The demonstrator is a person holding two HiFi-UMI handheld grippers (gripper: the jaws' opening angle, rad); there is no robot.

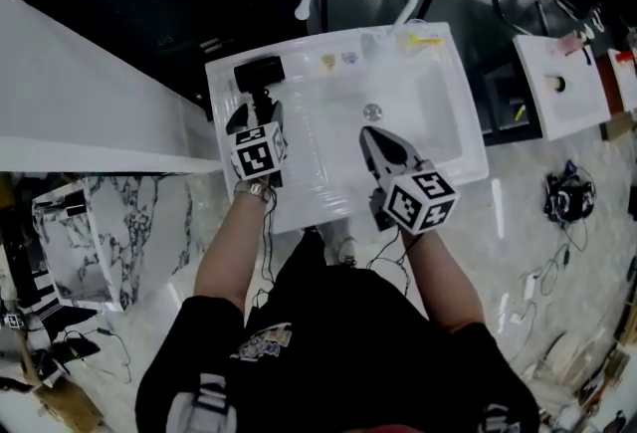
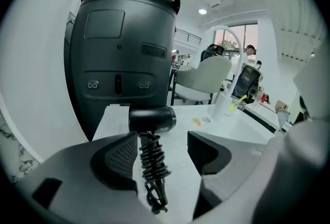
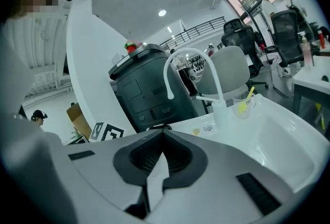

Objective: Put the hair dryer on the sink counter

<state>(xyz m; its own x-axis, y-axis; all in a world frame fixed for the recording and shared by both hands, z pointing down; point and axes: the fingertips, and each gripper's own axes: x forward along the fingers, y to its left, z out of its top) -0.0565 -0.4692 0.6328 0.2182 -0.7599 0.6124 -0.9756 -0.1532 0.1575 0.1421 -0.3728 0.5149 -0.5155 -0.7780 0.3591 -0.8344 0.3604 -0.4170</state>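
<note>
Hair dryer (image 1: pixel 259 73): lying on the white surface (image 1: pixel 299 194) left of the basin (image 1: pixel 423 117), near the back edge; barrel crosswise, handle pointing back toward the left gripper.
Cord (image 2: pixel 152 166): wound in a tight coil round the handle, its loose end nearest the camera in the left gripper view.
Left gripper (image 1: pixel 261 108): just behind the hair dryer, angled down at it; fingers (image 2: pixel 111 158) spread wide, with the coiled handle seen in the gap between them and neither pad pressing on it.
Right gripper (image 1: pixel 368 132): over the basin, well apart from the hair dryer; fingers pressed together at the tips, nothing between them.
Step in hand (judged): release made, withdrawal of the left gripper to follow; placement itself looks complete.
Good technique: keep the fingers fully spread until the cord's end is clear; draw back along the handle's own line and upward, not sideways, to avoid dragging the coil.
Main risk: a loop of cord catching on a finger and pulling the hair dryer toward the basin or off the front edge.
Check before leaving: barrel flat and steady, no part overhanging the basin rim.
</note>
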